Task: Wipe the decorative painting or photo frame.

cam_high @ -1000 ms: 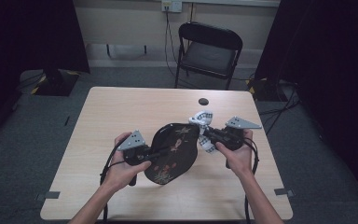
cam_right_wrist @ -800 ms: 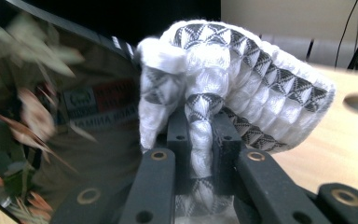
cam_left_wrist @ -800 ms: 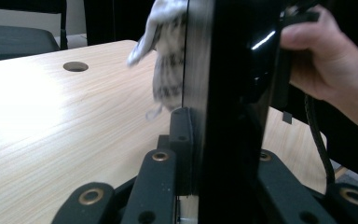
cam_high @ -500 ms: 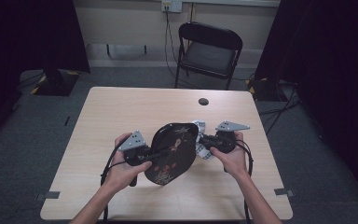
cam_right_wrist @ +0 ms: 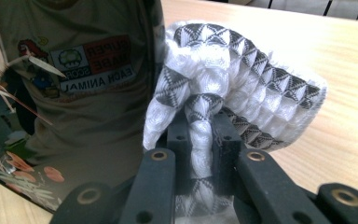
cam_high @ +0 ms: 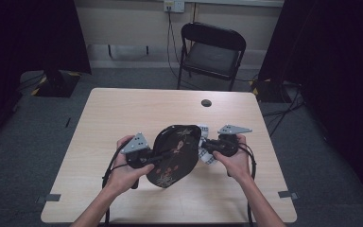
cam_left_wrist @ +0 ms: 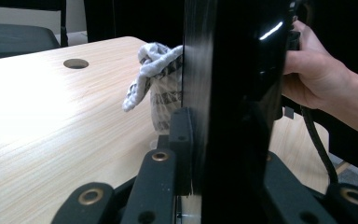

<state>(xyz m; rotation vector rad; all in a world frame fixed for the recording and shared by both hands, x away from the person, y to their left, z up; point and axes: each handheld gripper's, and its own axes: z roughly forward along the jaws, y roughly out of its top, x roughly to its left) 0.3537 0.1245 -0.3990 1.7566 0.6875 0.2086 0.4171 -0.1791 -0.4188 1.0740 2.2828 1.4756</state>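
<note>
A glossy black plate with floral decoration stands tilted on edge above the surface, a white-and-grey patterned cloth bunched against its far face.

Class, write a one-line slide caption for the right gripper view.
Right hand-held gripper clamps a bunched white-and-grey patterned cloth against a glossy black floral plate.

tray upright mid-table | cloth touching its right | hole behind
</note>
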